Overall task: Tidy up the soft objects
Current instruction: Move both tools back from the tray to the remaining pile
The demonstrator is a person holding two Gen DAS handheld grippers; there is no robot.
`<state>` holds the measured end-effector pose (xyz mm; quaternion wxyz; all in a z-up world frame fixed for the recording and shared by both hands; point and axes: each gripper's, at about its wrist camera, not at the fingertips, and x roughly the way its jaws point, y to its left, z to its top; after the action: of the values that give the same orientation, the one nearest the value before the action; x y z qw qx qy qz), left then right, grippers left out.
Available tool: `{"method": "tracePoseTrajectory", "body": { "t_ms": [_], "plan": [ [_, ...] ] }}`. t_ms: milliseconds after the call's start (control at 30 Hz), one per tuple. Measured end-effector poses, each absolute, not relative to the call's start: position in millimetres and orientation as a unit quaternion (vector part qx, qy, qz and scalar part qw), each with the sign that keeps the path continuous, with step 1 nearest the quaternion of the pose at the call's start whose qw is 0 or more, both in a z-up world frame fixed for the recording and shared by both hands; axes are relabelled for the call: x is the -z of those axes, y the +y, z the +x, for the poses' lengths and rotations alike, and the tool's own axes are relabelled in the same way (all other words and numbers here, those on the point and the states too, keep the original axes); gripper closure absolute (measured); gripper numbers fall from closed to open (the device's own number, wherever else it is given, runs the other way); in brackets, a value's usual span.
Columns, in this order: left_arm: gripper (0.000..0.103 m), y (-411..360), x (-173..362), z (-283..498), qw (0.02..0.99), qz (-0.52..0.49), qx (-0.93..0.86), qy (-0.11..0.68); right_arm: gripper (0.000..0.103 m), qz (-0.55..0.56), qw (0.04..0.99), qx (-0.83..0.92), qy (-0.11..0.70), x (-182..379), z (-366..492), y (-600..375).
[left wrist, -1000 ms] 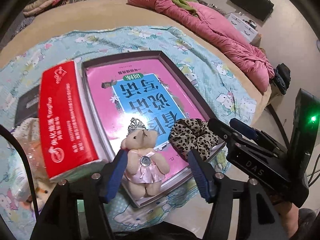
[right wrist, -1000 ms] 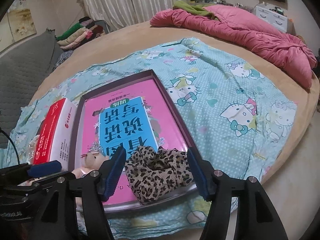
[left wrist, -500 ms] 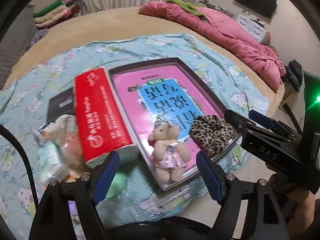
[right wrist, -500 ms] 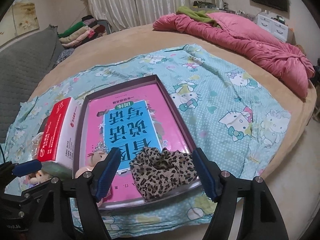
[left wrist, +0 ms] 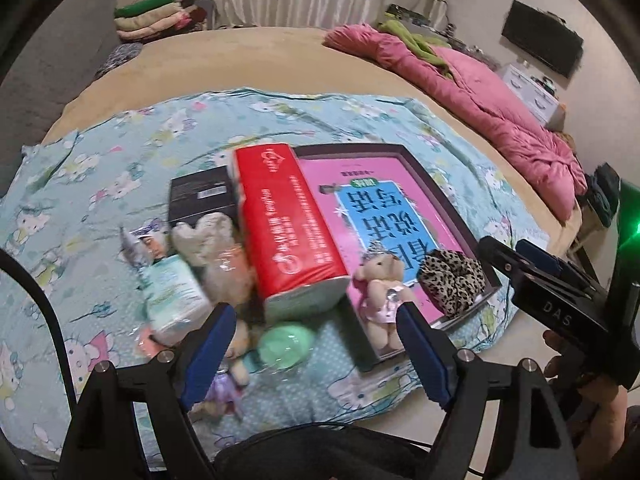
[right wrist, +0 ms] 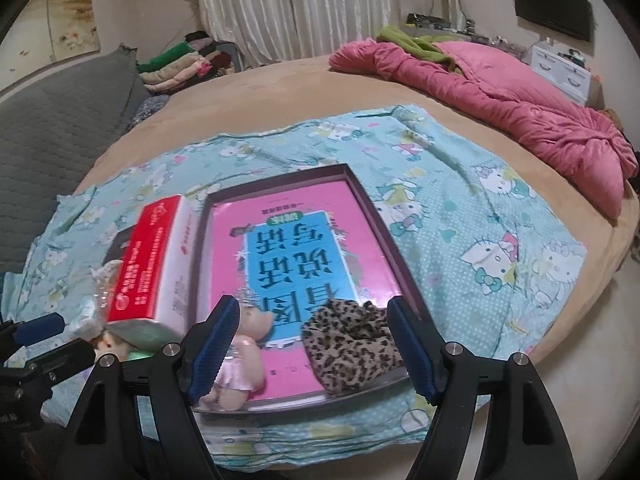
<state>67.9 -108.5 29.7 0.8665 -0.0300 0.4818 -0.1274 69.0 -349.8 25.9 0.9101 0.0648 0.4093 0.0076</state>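
In the flat rectangular tray (right wrist: 370, 216), a fuzzy teddy (right wrist: 240, 364) and leopard scrunchie (right wrist: 352, 346) (crinkled fabric) lie before both spread hand-held grippers (left wrist: 316, 354) (right wrist: 312, 346).

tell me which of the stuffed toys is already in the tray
The little bear in the pink dress, lying on the pink book in the tray beside the leopard scrunchie. The other stuffed toys lie left of the red tissue pack.

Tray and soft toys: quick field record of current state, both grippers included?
tray: on patterned sheet, pink book inside
in tray: small bear, leopard scrunchie
left of tray: red tissue pack, wrapped plush, green item
left gripper: open, empty
right gripper: open, empty, scrunchie between fingers' line
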Motion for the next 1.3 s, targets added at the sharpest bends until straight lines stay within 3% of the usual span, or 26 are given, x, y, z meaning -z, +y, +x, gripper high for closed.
{"method": "tracePoseTrajectory", "body": {
  "t_ms": [533,1300],
  "plan": [
    [0.021,-25.3,-45.9,70.7,0.875,-0.084,0.062,0.472,0.026,0.043,0.918,-0.071,0.387,-55.8,63.4,-294.1],
    [0.021,67.2,-7.3,83.4,0.859,-0.153,-0.01,0.489,0.026,-0.05,0.892,-0.207,0.398,-41.6,61.7,-160.2]
  ]
}}
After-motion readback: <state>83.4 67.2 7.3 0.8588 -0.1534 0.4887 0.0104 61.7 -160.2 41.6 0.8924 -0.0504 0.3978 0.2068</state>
